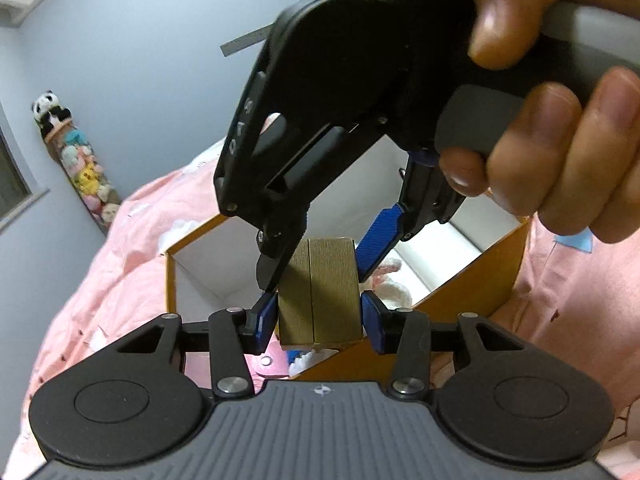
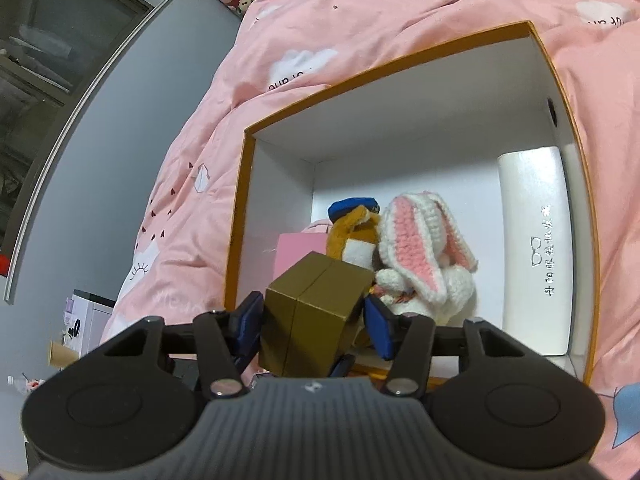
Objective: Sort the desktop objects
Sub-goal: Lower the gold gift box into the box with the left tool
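Note:
A small gold box (image 1: 318,292) is held above the near edge of an orange storage box (image 1: 472,276) with white inner walls. My left gripper (image 1: 318,320) is shut on the gold box's lower part. My right gripper (image 1: 320,268) comes from above with the person's hand and its blue pads flank the box's upper part. In the right wrist view the gold box (image 2: 316,312) sits between the right gripper's pads (image 2: 314,326), touching them. The storage box (image 2: 576,92) holds a crocheted white rabbit (image 2: 428,252), an orange plush with a blue cap (image 2: 352,232), a pink item (image 2: 296,256) and a white case (image 2: 532,248).
The storage box rests on a pink quilt (image 2: 320,24) with cloud prints. A hanging strip of small plush toys (image 1: 80,160) is on the grey wall. A dark window (image 2: 60,60) and small desk items (image 2: 84,324) lie to the left of the bed.

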Demonstrator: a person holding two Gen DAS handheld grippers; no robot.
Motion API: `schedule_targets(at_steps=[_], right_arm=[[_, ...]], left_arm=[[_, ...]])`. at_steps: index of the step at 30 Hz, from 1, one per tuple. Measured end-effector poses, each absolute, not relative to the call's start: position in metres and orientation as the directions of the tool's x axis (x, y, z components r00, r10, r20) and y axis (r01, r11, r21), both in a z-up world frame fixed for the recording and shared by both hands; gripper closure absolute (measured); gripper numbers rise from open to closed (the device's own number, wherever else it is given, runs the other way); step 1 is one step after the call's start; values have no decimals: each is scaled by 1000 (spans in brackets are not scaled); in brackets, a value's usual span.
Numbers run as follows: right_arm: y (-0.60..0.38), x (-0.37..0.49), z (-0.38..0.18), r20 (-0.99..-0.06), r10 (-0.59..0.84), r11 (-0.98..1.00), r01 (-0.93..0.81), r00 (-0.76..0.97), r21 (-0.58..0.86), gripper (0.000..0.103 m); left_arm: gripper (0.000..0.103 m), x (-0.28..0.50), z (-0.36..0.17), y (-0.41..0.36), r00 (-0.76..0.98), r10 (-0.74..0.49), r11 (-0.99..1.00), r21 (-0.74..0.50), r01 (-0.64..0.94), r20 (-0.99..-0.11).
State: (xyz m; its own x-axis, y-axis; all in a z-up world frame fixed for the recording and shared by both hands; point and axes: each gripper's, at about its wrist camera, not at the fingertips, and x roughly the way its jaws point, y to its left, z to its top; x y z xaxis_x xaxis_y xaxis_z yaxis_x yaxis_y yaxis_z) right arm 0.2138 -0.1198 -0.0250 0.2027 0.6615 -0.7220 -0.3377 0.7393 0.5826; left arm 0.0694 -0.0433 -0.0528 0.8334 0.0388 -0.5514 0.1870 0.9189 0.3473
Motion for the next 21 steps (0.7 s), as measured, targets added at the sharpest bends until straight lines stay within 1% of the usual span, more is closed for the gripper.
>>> schedule_targets(at_steps=[3, 6, 8, 11, 14, 18, 21], right_arm=[[-119, 215, -20, -735, 644, 748, -375, 212, 547, 47], [-121, 220, -13, -741, 636, 746, -418, 215, 519, 47], [-120, 222, -6, -744, 632, 735, -469, 215, 489, 47], [-117, 225, 11, -756, 608, 719, -572, 242, 395, 48], [-112, 232, 26, -781, 557, 696, -671, 282, 254, 48], [-95, 247, 30, -832, 424, 610, -792, 358, -31, 49], [-80, 256, 20, -838, 321, 458, -847, 440, -270, 49]], left_arm=[[49, 73, -48, -29, 811, -31, 946, 245, 212, -584], [47, 76, -44, -17, 790, -74, 963, 162, 216, -609], [47, 75, -39, -12, 787, -85, 968, 137, 211, -611], [47, 78, -33, -1, 787, -93, 975, 104, 195, -610], [47, 80, -32, 6, 784, -76, 984, 81, 159, -616], [47, 79, -31, 15, 773, -55, 992, 55, 115, -632], [47, 81, -30, 22, 766, -47, 995, 38, 93, -641]])
